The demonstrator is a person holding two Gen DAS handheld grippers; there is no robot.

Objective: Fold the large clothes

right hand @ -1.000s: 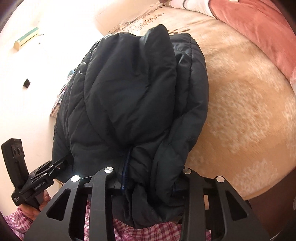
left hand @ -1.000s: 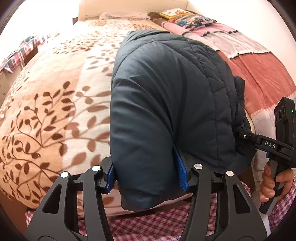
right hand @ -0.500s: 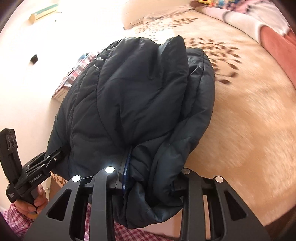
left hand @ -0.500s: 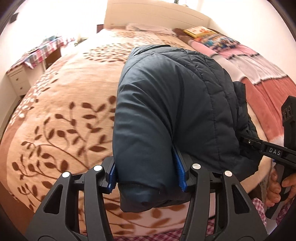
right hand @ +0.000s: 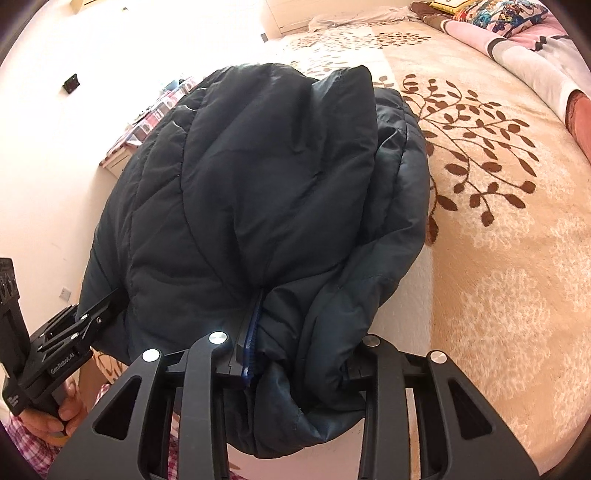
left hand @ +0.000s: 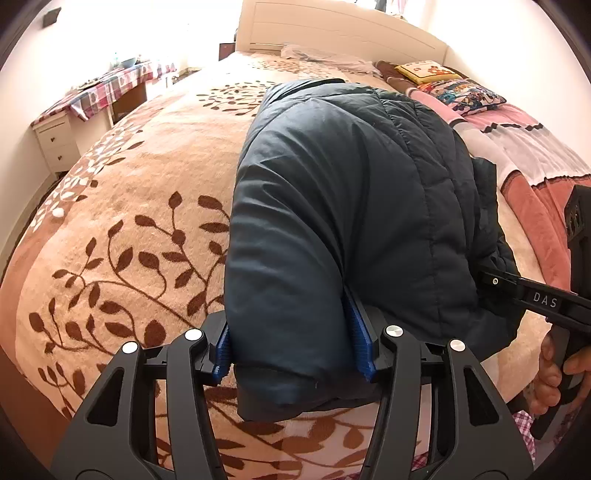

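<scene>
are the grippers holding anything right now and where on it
Both hold the dark puffer jacket. The left gripper is shut on a bunched padded fold at its near edge; the right gripper clamps the near edge by the zipper.

Right gripper [right hand: 303,354] far pad buried in jacket [right hand: 258,206] folds, bed [left hand: 122,229] under jacket hidden, headboard [left hand: 332,26] overexposed, side bench [left hand: 107,85] clutter too small

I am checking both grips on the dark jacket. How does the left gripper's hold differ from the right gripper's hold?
The left gripper pinches a smooth, rounded fold of the jacket, with both blue pads visible; the right gripper holds a crumpled bunch of layers, and only one blue pad shows. Fabric sags lower below the right gripper than the left gripper. Both are shut on the jacket's near edge, above the leaf-patterned blanket.
</scene>
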